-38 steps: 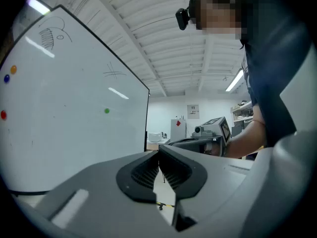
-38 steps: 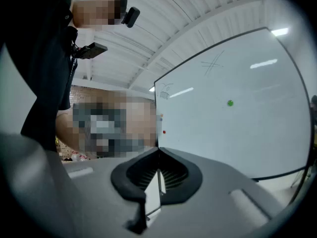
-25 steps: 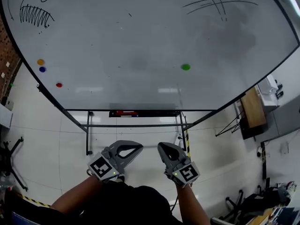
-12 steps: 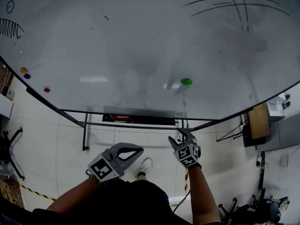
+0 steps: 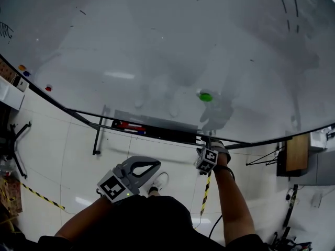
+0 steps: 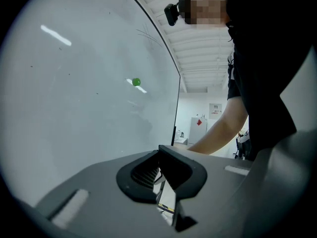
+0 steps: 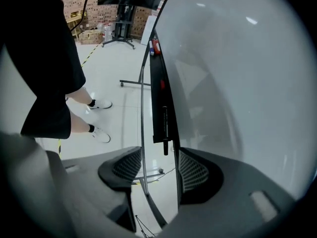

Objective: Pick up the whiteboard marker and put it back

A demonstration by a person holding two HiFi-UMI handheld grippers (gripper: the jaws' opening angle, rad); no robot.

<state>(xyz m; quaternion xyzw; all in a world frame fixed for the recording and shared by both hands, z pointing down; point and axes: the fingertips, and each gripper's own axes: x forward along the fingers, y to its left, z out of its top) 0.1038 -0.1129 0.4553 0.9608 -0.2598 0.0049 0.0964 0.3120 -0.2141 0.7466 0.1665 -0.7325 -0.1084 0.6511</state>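
Observation:
A black whiteboard marker (image 7: 165, 128) lies on the dark tray (image 7: 157, 108) under the whiteboard (image 5: 157, 46), its end past the tray's near end. My right gripper (image 7: 158, 167) points down at it; its jaws have just been opening and now stand wide with nothing between them, the marker's end just ahead of the gap. In the head view this gripper (image 5: 205, 146) is at the tray's (image 5: 167, 134) right end. Red and blue markers (image 5: 131, 125) lie further left on the tray. My left gripper (image 5: 156, 164) hangs low by my body, tips together, empty.
A green magnet (image 5: 205, 95) sticks to the board above the right gripper, small coloured magnets (image 5: 48, 88) at the far left. The board's metal stand (image 5: 97, 140) reaches the floor. Yellow-black tape (image 5: 205, 192) runs on the floor. A wooden table (image 5: 297, 160) stands at right.
My right gripper swung from beside my body forward to the tray's right end and turned to point down, and its jaws opened. The left gripper barely shifted. The board fills more of the view.

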